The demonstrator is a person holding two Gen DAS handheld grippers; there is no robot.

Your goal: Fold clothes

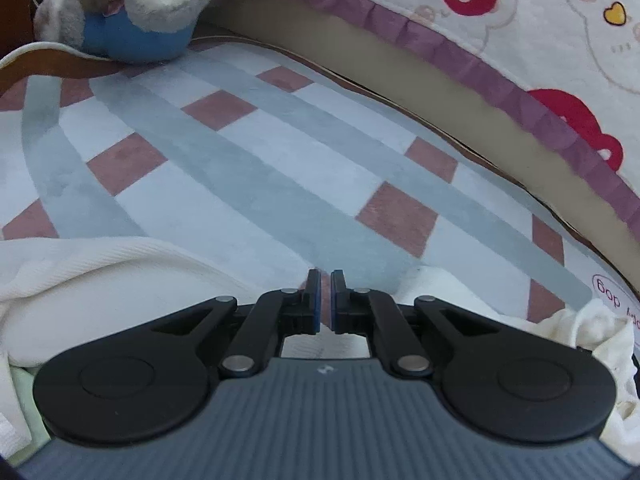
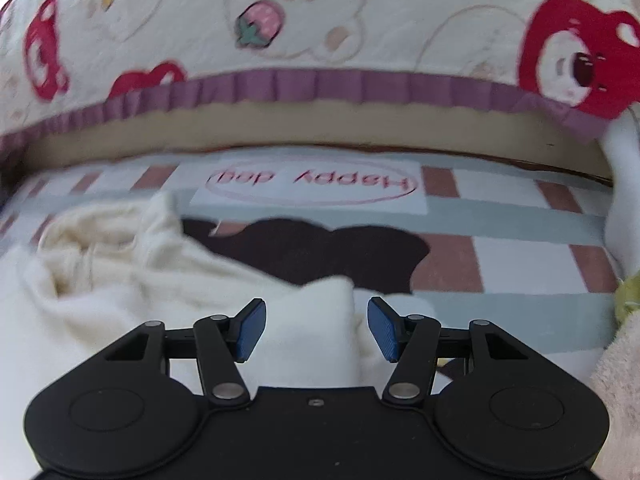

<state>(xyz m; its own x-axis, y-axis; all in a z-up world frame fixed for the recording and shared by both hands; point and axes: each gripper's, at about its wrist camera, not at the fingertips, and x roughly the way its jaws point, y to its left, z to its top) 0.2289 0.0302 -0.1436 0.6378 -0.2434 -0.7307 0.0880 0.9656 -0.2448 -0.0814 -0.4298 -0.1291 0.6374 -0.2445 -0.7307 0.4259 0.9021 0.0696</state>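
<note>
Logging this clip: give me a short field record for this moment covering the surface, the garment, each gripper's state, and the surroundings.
surface: checked rug in blue-grey, white and dusty pink
garment: cream garment, crumpled, partly over a dark patch
left gripper: jaws shut, nothing visible between them, cream cloth close below
right gripper: jaws open, a cloth fold between them, not pinched
surroundings: printed quilt with purple frill; plush toy

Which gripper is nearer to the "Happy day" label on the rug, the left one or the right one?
Right. The right gripper faces the "Happy day" label across the cream garment. From the left gripper, only a fragment of it shows far to its right.
</note>
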